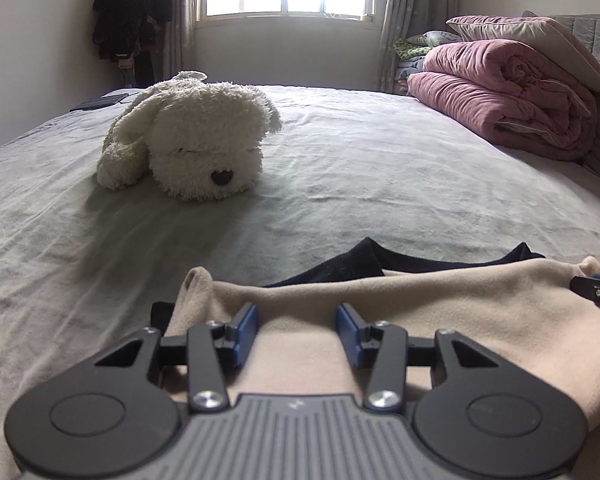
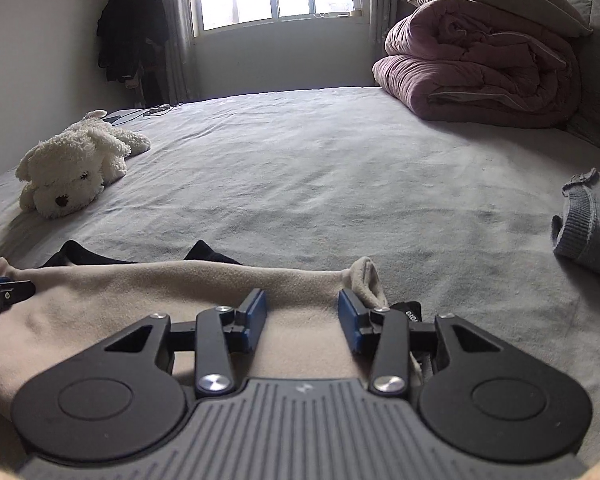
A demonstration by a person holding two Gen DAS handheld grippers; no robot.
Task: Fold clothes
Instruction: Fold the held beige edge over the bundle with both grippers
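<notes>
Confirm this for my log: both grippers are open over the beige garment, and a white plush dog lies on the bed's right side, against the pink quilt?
Only the side is wrong. The white plush dog lies on the left of the bed, well apart from the pink quilt, as the right wrist view shows.

Your left hand-held gripper (image 1: pixel 297 330) had a grey ribbed body, two round black discs at its sides, black link arms pinned with silver screws, and blue pads (image 1: pixel 247 330) on its fingers. Your right hand-held gripper (image 2: pixel 303 318) looked the same, with a small pale mark on its ribbed body.
</notes>
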